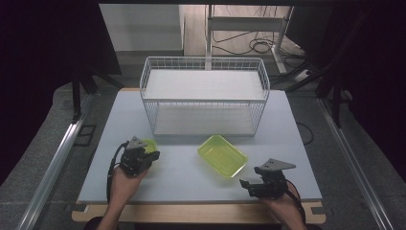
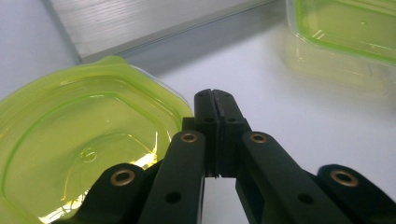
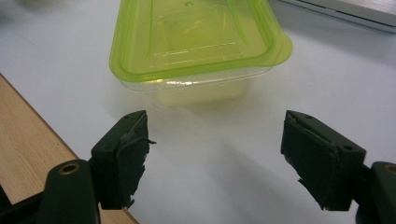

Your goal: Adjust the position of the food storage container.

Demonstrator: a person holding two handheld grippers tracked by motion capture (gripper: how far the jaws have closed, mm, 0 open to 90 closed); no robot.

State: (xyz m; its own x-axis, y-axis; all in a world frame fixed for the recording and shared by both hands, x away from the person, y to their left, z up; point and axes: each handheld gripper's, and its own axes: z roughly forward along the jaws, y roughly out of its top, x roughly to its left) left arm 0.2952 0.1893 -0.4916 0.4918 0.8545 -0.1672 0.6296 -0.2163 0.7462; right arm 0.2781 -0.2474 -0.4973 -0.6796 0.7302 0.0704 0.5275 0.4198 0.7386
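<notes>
Lid lying beside pressed-together left tongs, not yet fitted on box; right tongs waiting spread, empty.

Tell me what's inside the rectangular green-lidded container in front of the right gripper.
The container looks empty: through its green lid and clear walls only bare plastic shows. Its far corners are hidden behind the lid's rim. The right gripper stands open short of it.
</notes>
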